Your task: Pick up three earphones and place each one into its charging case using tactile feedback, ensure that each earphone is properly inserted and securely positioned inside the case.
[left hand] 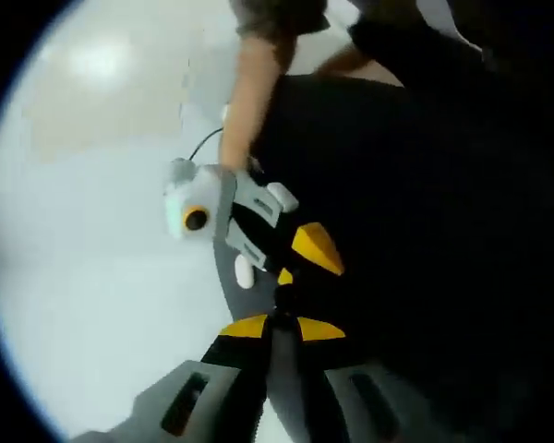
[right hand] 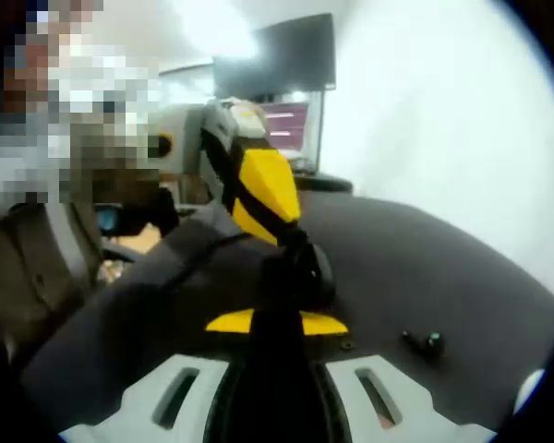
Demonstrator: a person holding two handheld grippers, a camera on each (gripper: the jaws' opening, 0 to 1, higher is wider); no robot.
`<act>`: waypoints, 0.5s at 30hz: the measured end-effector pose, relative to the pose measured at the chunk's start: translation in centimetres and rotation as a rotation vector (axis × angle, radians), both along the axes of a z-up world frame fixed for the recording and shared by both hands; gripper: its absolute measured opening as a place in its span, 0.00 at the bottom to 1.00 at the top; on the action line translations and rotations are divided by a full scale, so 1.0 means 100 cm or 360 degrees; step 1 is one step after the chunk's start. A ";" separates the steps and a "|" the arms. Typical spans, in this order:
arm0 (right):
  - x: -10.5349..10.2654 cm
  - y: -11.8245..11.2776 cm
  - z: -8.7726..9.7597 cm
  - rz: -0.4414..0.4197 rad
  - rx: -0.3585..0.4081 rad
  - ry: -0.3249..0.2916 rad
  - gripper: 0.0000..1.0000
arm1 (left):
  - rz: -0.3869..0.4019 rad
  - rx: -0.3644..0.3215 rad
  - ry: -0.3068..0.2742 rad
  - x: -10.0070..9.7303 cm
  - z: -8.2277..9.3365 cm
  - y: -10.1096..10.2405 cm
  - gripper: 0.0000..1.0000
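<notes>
Left gripper view: the left gripper (left hand: 275, 328) has its jaws drawn close together, yellow tips nearly meeting around a small dark object that cannot be identified against the black desk (left hand: 425, 231). I cannot tell whether anything is actually clamped there. The right gripper (left hand: 295, 263) enters from above, grey body with yellow-tipped jaws, held by a person's arm (left hand: 249, 92). Its jaw tips sit just above the left gripper's tips. A small white oval piece (left hand: 244, 272), possibly an earphone, lies just beside the right gripper at the desk's edge; too blurred to confirm. Pale floor (left hand: 92, 258) fills the area beyond the desk.

Right gripper view: the right gripper (right hand: 275, 318) has its jaws narrow, yellow tips close on either side of a small round dark object, glossy and black, likely a charging case (right hand: 307, 272), though the outline is soft. Whether the jaws grip it or only flank it is unclear. The left gripper (right hand: 258, 198) comes in from the left, yellow jaw angled down towards the same spot, touching or nearly touching the round object.

On the black desk surface (right hand: 443, 268), to the right and apart from the grippers, lies a small dark earphone (right hand: 423, 342) with a greenish-teal spot at one end. A dark monitor (right hand: 277, 55) stands at the back.
</notes>
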State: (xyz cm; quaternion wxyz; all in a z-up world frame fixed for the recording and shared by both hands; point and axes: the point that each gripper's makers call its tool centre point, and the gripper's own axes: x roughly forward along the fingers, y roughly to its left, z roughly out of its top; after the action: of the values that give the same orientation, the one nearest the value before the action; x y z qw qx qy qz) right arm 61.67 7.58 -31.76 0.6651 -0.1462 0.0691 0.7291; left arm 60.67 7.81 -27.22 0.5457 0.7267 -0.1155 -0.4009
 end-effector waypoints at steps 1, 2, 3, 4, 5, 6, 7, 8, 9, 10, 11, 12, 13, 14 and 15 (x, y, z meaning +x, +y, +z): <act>0.000 0.000 0.000 0.0000 0.0000 -0.0001 0.18 | 0.0000 0.0000 0.0001 0.000 0.001 0.000 0.08; 0.000 0.000 0.000 0.0001 0.0000 -0.0001 0.18 | -0.0001 0.0001 -0.0001 0.000 0.002 -0.001 0.08; 0.000 0.000 0.000 0.0001 0.0001 -0.0001 0.18 | -0.0002 0.0003 -0.0010 0.000 0.002 -0.001 0.08; 0.000 0.000 0.000 0.0001 0.0000 -0.0002 0.18 | -0.0019 0.0012 -0.0050 0.000 0.005 -0.003 0.08; 0.000 0.000 0.000 0.0001 0.0000 -0.0002 0.18 | -0.0020 0.0025 -0.0069 0.000 0.005 -0.002 0.08; 0.000 0.000 0.000 0.0001 0.0001 -0.0003 0.18 | -0.0016 0.0037 -0.0067 0.000 0.004 -0.002 0.08; 0.000 0.000 0.000 0.0001 0.0000 -0.0003 0.18 | -0.0024 0.0044 -0.0075 0.000 0.004 -0.003 0.08; 0.000 0.000 0.000 0.0001 0.0000 -0.0004 0.18 | -0.0035 0.0054 -0.0093 0.000 0.003 -0.003 0.08; 0.000 0.000 0.000 0.0001 0.0000 -0.0004 0.18 | -0.0037 0.0061 -0.0093 0.000 0.003 -0.003 0.08; 0.000 0.000 0.000 0.0001 0.0000 -0.0003 0.18 | -0.0038 0.0075 -0.0092 0.000 0.001 -0.003 0.08; 0.000 0.000 0.000 0.0001 0.0000 -0.0003 0.18 | -0.0041 0.0096 -0.0116 0.001 0.001 -0.002 0.08; 0.000 0.000 0.000 0.0001 0.0000 -0.0003 0.18 | -0.0042 0.0100 -0.0116 0.001 0.001 -0.002 0.08; 0.000 0.000 0.000 0.0001 0.0000 -0.0001 0.18 | -0.0042 0.0107 -0.0116 0.001 0.001 -0.002 0.08; 0.000 0.000 0.000 0.0001 0.0000 -0.0001 0.18 | -0.0042 0.0112 -0.0111 0.001 0.001 -0.002 0.08; 0.000 0.000 0.000 0.0001 0.0000 -0.0002 0.18 | -0.0045 0.0133 -0.0116 0.001 0.001 -0.002 0.08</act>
State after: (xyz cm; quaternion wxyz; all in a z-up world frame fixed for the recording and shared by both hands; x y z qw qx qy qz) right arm 61.71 7.55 -31.76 0.6648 -0.1466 0.0688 0.7292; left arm 60.78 7.62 -27.12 0.5047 0.7612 -0.1286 -0.3864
